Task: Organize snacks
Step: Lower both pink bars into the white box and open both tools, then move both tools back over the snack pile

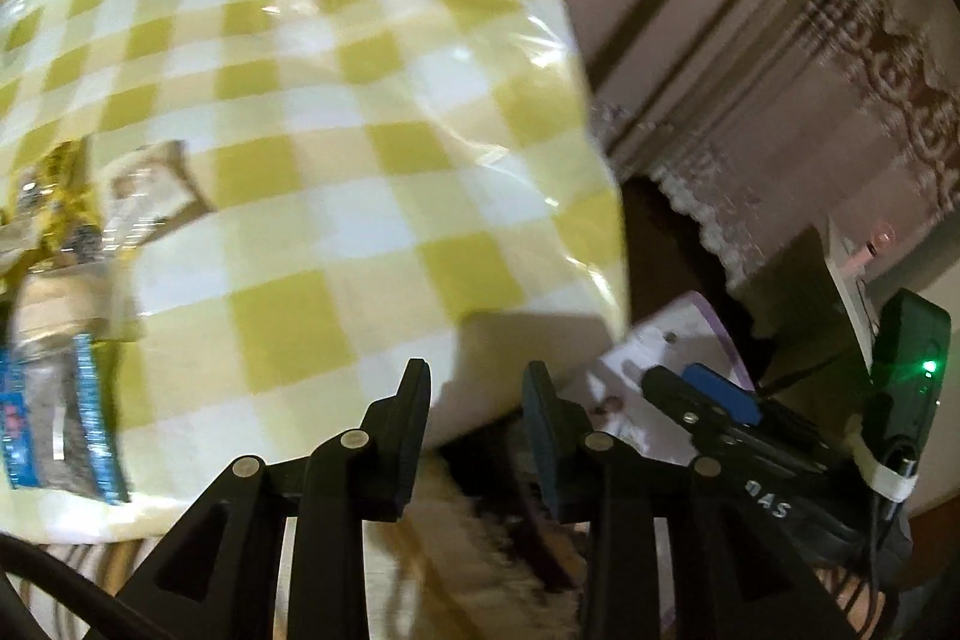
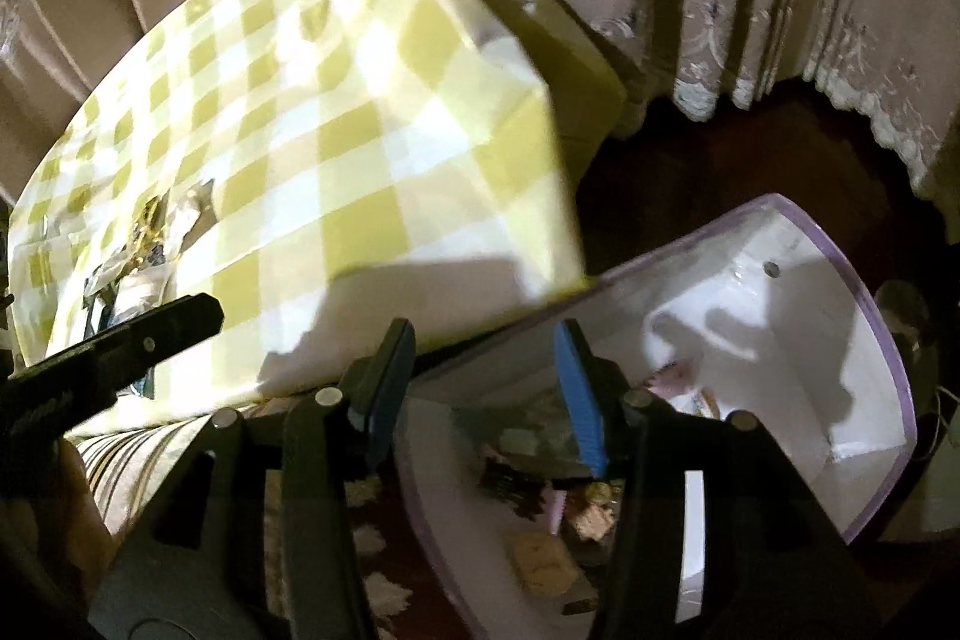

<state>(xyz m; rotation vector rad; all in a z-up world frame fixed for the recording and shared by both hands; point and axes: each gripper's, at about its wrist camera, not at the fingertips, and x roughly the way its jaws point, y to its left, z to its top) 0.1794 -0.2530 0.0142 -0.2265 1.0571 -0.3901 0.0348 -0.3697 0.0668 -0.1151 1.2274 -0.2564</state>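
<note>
A pile of snack packets lies at the left of a table under a yellow-and-white check cloth (image 1: 360, 100): a gold one (image 1: 60, 196), a clear one (image 1: 150, 196) and a blue one (image 1: 54, 418). The right wrist view shows the same pile (image 2: 150, 232) small and blurred. My left gripper (image 1: 478, 376) hangs open over the table's near corner, nothing between its fingers. My right gripper (image 2: 483, 340), with blue pads, stands open above a white bin with a purple rim (image 2: 870, 316). Several snacks (image 2: 540, 562) lie in the bin's bottom.
The bin (image 1: 660, 328) stands on the dark floor beside the table's corner. Pinkish curtains with lace hems (image 2: 708, 58) hang behind. A striped fabric surface (image 2: 150, 454) lies below the table's front edge. My left gripper (image 2: 198, 313) reaches in from the left.
</note>
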